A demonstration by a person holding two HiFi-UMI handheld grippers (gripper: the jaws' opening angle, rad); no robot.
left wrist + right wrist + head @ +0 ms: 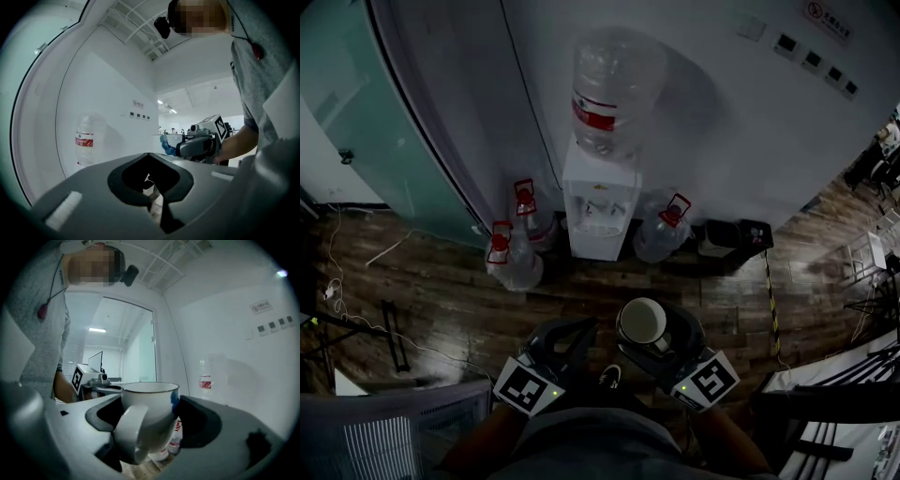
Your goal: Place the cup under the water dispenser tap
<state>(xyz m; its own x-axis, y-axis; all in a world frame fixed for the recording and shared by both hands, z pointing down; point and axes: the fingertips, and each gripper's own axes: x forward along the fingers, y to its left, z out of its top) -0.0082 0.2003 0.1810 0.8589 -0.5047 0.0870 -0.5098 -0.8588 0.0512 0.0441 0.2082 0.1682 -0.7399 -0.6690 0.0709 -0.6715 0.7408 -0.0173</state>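
"Gripping anything, the right gripper (151, 414)?"

"Yes. Its own view shows both jaws pressed against a white cup (149, 404). The cup is upright, with its handle turned toward the camera and a blue mark on one side."

"The head view gives me the cup only from above: a round white mouth, no handle, no blue."

"But that view places it. It's low in the frame, close to the person's body and well apart from the water dispenser (600, 202). The dispenser stands against the wall with the big bottle (614, 89) on top. Its tap recess shows only there, too small for detail."

"And the left gripper (148, 154)?"

"Clenched on nothing. Its view shows the jaw tips meeting, with only floor through the opening behind them. From the head it sits just beside the right one, and the closure is harder to read."

"Anything else?"

"Spare bottles (514, 261) on the floor flank the dispenser, clearest from the head. The left gripper view catches the right gripper sideways, with the person's hand (229, 150) behind it."
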